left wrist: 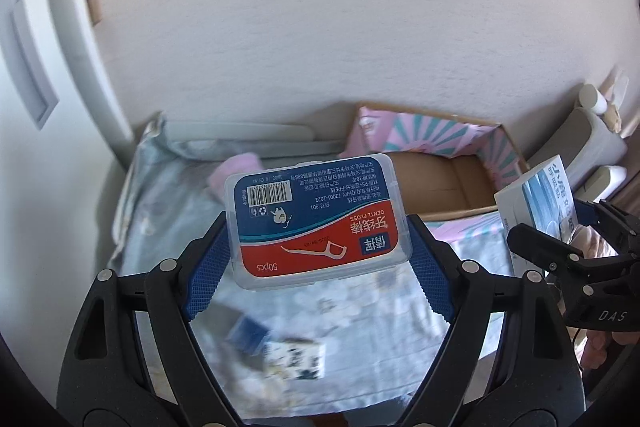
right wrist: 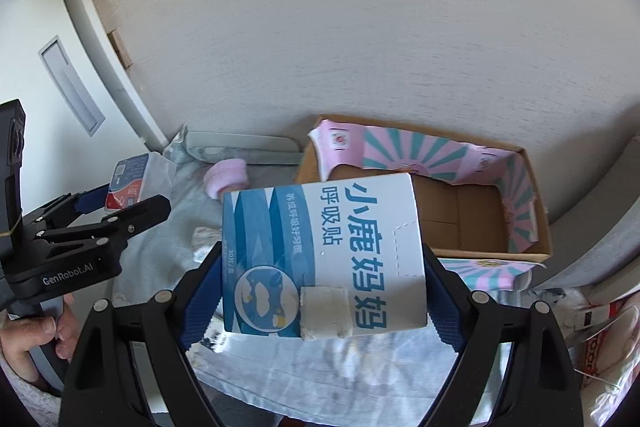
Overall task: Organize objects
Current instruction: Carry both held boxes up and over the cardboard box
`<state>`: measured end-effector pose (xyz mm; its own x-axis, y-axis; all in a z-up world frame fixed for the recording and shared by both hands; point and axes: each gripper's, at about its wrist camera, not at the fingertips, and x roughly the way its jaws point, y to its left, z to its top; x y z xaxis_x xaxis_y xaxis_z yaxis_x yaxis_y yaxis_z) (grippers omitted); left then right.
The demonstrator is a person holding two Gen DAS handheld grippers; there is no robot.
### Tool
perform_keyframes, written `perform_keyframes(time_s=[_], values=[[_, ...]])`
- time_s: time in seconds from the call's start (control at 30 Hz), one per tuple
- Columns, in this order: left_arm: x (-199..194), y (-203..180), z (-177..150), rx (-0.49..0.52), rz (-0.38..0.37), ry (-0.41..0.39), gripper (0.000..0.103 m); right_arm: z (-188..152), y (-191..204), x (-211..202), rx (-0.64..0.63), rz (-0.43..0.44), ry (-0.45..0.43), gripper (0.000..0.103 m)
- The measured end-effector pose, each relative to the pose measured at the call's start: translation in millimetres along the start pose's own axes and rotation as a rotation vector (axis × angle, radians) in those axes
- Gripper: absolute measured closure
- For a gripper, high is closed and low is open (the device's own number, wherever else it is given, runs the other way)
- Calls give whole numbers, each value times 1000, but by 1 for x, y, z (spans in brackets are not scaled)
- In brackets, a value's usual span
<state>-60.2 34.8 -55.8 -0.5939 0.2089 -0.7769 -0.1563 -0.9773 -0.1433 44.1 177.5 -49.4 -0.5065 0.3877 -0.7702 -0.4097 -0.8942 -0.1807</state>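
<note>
Step in hand: I judge I am mid-carry, both items lifted and facing the open cardboard box (right wrist: 480, 223), which sits right of centre in both views against the wall.
Cardboard box: one, open-topped, pink and teal striped lining, nothing visible on its brown floor.
Bed: one, its pale printed sheet (left wrist: 360, 327) filling the lower middle under both grippers.
Right gripper (right wrist: 320, 291): jaws closed on one white and blue carton (right wrist: 340, 255), held at centre frame, tilted, above the sheet and short of the box.
Left gripper (left wrist: 320, 247): jaws closed on one clear dental floss case (left wrist: 316, 219), centre frame, also in the air, left of the box.
Loose items: one pink roll (right wrist: 228, 177) left of the box; one small patterned box (left wrist: 294, 361) on the sheet at lower centre, blurred.
Next move: I would bring each item over the box opening, lower it inside, then open up; the two grippers sit close together, so going one at a time seems wise.
</note>
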Motion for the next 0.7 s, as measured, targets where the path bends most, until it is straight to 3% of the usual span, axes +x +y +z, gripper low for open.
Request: perform_keyframes(time_s=[0.4, 0.7], values=[[33, -88, 4, 76, -50, 22, 22, -8, -92, -9, 87, -48, 10, 17], [56, -133, 13, 114, -80, 37, 22, -5, -143, -8, 107, -76, 14, 17]])
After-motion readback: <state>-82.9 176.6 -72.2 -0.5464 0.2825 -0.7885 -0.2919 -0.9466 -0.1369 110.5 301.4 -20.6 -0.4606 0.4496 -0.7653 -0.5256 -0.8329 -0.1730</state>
